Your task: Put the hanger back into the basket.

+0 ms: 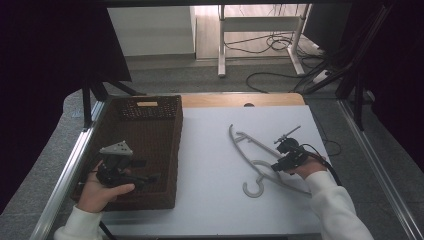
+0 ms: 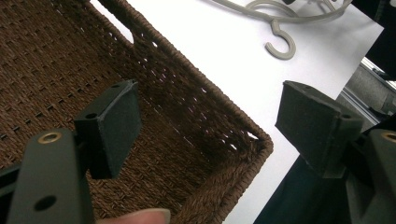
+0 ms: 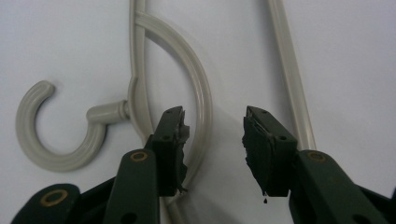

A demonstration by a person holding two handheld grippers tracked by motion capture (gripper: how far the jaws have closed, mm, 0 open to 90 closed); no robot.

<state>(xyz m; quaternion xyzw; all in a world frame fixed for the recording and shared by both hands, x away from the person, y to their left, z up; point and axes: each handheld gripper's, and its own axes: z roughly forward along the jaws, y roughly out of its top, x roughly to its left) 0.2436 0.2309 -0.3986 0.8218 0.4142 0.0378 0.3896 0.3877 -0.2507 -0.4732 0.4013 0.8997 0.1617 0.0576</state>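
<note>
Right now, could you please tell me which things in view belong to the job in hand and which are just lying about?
In the job:
- hanger, flat on the table
- right gripper, jaws open either side of the hanger's curved bar
- basket
- left gripper, open above the basket

Lying about:
- cables on the floor
- desk frame behind the table

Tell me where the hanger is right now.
In the high view the hanger lies flat on the white table, right of the wicker basket, with the right gripper open over its curved neck.
</note>
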